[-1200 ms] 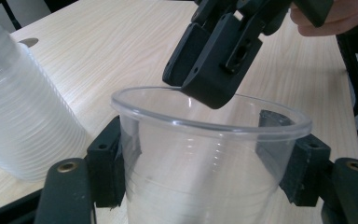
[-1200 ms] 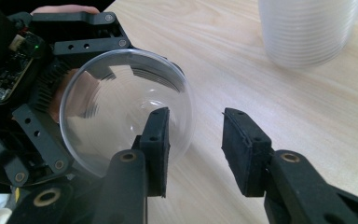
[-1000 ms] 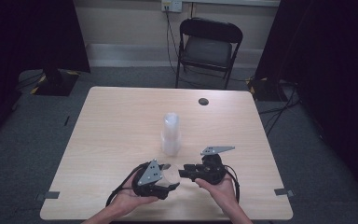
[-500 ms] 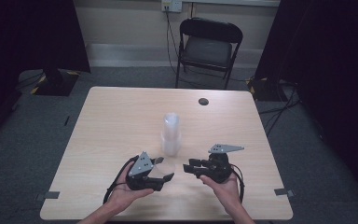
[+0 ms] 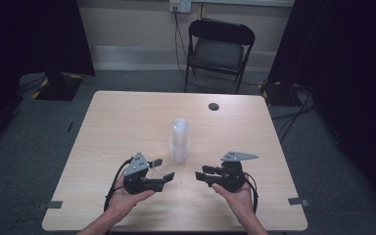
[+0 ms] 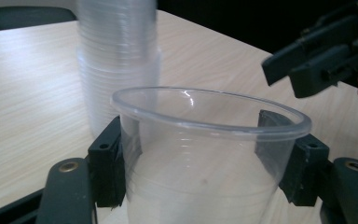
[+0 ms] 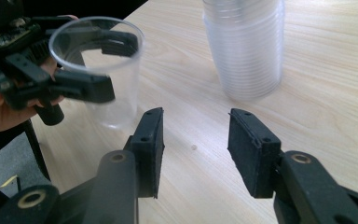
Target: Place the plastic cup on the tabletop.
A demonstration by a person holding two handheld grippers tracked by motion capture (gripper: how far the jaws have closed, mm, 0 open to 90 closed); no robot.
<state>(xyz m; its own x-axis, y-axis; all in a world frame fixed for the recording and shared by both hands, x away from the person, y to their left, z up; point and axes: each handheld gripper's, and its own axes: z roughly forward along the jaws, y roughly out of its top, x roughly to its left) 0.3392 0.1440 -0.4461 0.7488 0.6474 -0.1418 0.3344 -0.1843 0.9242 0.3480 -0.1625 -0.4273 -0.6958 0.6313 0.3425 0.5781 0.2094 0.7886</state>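
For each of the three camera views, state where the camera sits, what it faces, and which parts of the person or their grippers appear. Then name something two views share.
High view: fixed above the person's side, looking forward and down on the table; both hands show, with the left gripper and right gripper.
Left gripper view: rides the left gripper, looking along its jaws shut on a clear cup; the right gripper sits at upper right.
Right gripper view: rides the right gripper, its jaws open with nothing between them.
Shared: both gripper views show the stack of cups.

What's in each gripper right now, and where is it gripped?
Left gripper clamps a clear plastic cup by its sides, just under the rim. Right gripper holds nothing.
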